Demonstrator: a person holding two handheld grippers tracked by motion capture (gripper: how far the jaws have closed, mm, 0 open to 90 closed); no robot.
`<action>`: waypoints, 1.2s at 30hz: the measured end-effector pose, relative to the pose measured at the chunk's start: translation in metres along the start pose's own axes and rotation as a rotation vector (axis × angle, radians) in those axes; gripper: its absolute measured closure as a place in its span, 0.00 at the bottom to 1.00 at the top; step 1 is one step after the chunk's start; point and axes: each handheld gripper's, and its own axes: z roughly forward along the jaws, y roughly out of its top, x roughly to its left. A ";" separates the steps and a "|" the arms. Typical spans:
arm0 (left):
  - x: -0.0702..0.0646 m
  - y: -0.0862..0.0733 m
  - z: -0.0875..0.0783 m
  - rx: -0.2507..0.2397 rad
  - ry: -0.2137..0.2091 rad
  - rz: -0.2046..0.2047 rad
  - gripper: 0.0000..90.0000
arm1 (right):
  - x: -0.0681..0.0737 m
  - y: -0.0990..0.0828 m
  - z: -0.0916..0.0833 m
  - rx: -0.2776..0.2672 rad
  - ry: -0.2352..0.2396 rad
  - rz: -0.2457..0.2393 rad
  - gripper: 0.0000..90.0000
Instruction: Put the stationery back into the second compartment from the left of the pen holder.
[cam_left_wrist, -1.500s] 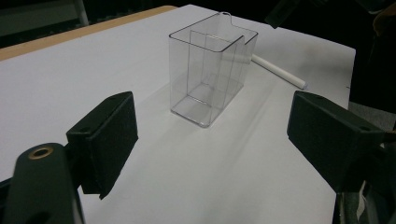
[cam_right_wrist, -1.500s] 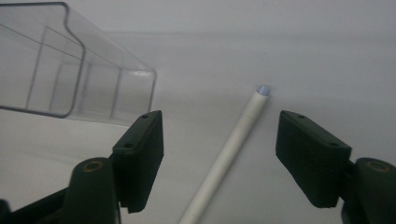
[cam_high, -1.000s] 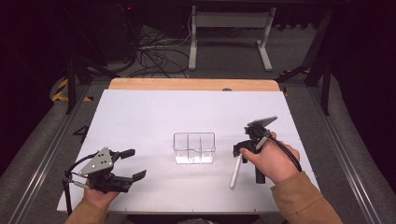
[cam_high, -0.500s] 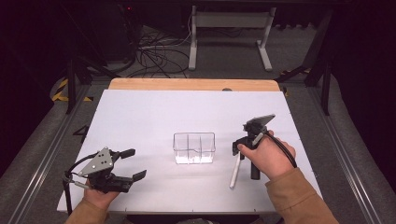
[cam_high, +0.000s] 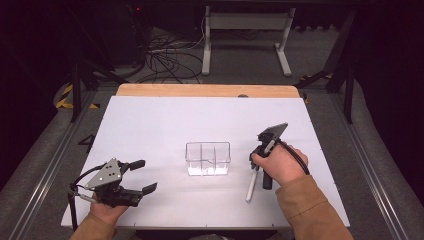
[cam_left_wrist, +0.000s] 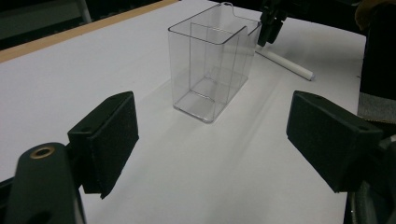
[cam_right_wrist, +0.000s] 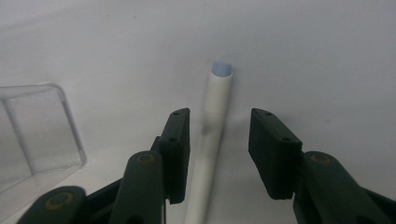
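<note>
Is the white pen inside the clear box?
No, the white pen lies on the table beside the clear box, between the right gripper's open jaws.

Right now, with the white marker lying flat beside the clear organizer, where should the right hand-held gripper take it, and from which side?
Probably on the barrel just behind the cap seam, from straight above. The white marker lies flat on the table, so only its two long sides are free. The right hand-held gripper is open and straddles it, one jaw on each side, apart from the clear organizer.
</note>
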 end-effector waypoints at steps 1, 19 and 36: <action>0.000 0.000 0.000 0.000 0.000 0.000 0.20 | 0.000 0.000 0.000 0.000 0.000 0.000 0.66; -0.001 -0.001 0.002 0.010 -0.005 0.004 0.20 | 0.010 0.004 0.017 0.043 -0.089 0.074 0.84; -0.001 -0.002 0.003 0.015 -0.005 0.008 0.20 | 0.009 0.004 0.016 0.026 -0.072 0.083 0.88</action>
